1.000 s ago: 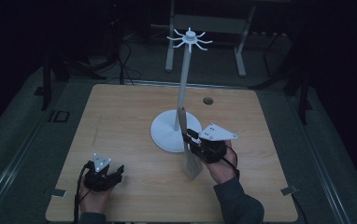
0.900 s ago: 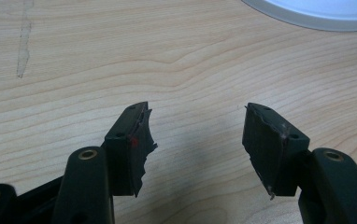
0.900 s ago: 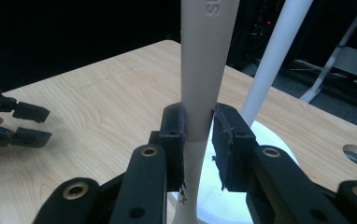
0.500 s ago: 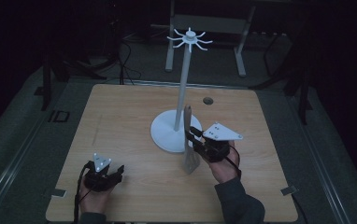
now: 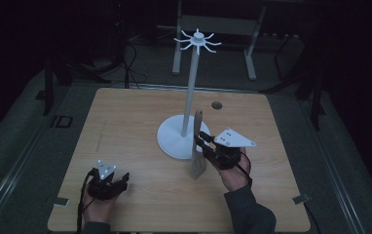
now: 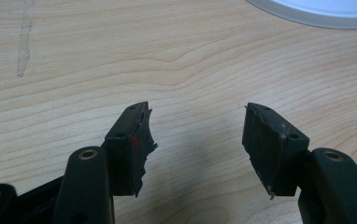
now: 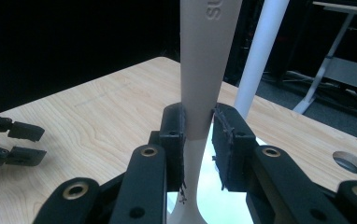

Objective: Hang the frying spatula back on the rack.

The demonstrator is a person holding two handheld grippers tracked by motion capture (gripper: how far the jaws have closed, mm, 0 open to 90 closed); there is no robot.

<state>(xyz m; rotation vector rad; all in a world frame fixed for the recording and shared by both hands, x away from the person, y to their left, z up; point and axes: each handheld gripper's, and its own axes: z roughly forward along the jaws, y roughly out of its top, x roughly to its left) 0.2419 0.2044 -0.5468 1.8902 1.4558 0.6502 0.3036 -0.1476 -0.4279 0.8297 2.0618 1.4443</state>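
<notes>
Light wooden table bears a white round-based stand with pronged top. Right gripper clamps a beige plastic spatula upright beside the stand's base. Left gripper: jaws wide, empty.

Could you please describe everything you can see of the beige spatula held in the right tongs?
The spatula is matte beige, plastic-looking, with embossed letters on its tapering handle. It stands upright, its broad blade end down by the table and its handle tip up, beside the white stand. The right tongs clamp its handle from both sides.
</notes>
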